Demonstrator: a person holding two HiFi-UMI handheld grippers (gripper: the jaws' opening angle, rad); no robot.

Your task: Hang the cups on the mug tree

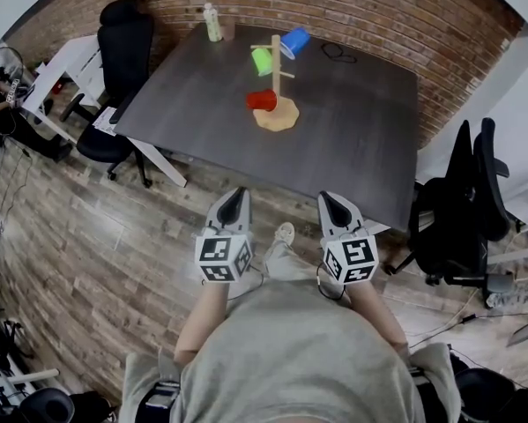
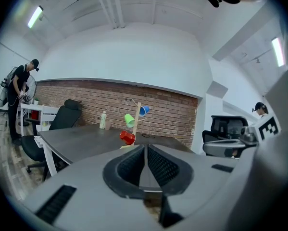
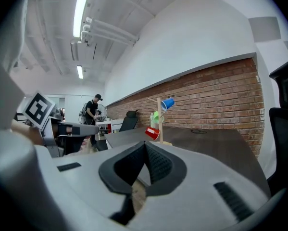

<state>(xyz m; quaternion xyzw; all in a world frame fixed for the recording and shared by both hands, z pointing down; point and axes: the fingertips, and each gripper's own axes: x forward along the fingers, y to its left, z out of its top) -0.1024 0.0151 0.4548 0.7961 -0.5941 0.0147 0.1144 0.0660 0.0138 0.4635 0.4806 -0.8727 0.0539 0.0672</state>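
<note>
A dark grey table [image 1: 352, 139] stands against a brick wall [image 1: 378, 16] on a wood-plank floor. Toward its far side rises one wooden mug tree [image 1: 276, 76], and three cups hang on its pegs: a blue cup [image 1: 294, 42] at the top right, a green cup [image 1: 262, 61] just left of the post, and a red cup [image 1: 262, 100] lowest, near the base. One bottle [image 1: 212, 23] stands at the far edge. A black office chair [image 1: 127, 47] sits at the table's left end. The left gripper [image 1: 234, 198] and right gripper [image 1: 330, 202] are level side by side in front of the table's near edge, well apart from the tree. Each is clenched, with nothing between its jaws.
</note>
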